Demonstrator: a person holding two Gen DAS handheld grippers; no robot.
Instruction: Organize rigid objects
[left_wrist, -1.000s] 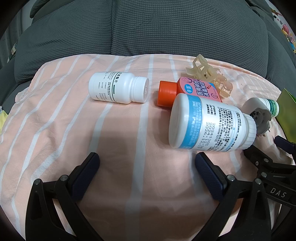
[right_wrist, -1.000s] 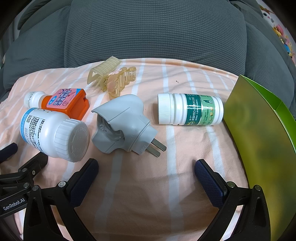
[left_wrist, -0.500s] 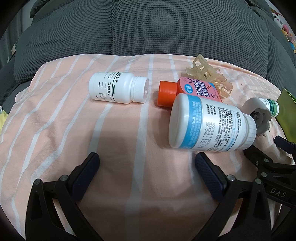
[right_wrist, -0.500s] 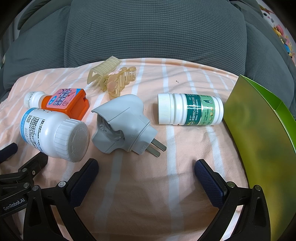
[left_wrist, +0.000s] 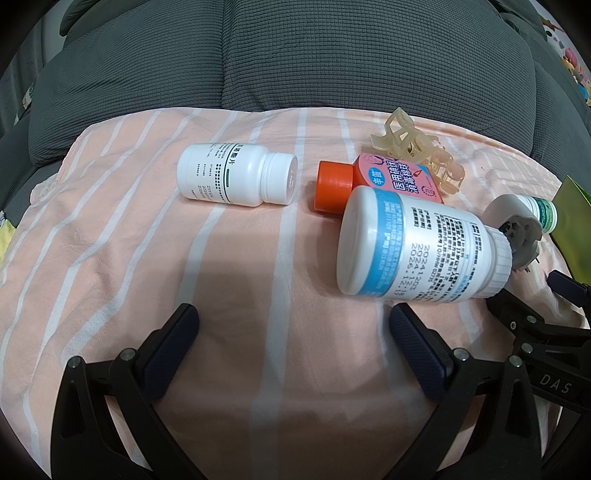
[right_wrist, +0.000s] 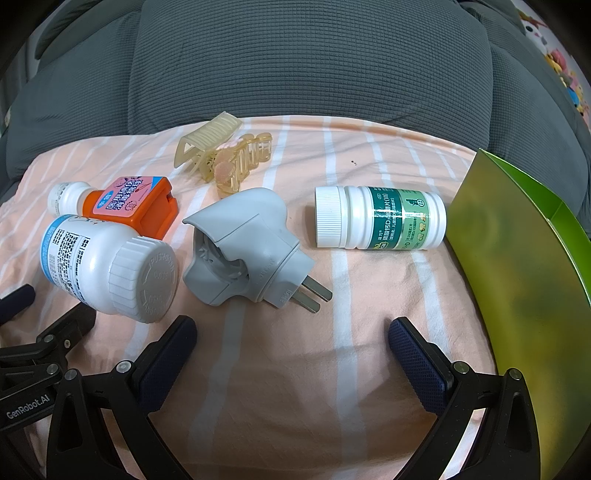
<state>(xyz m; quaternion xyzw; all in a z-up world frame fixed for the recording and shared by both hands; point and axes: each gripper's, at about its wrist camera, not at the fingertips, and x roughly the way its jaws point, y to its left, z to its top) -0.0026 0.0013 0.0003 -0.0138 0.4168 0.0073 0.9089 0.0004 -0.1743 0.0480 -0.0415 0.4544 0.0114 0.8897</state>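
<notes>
Nearby, both hand-held grippers (left_wrist: 291, 332) (right_wrist: 291, 343) (apparently empty) wide over cloth (left_wrist: 110, 236).

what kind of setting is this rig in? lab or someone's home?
Likely a home living room, not a lab: items lie on a striped pink cloth spread over a grey sofa, with household clutter such as a hair claw clip and pill bottles.

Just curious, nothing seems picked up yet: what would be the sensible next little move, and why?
Probably ease the right gripper forward over the grey plug adapter. Its jaws stand open and empty, the adapter lies straight ahead on the striped cloth, and the green box waits just to the right.
</notes>
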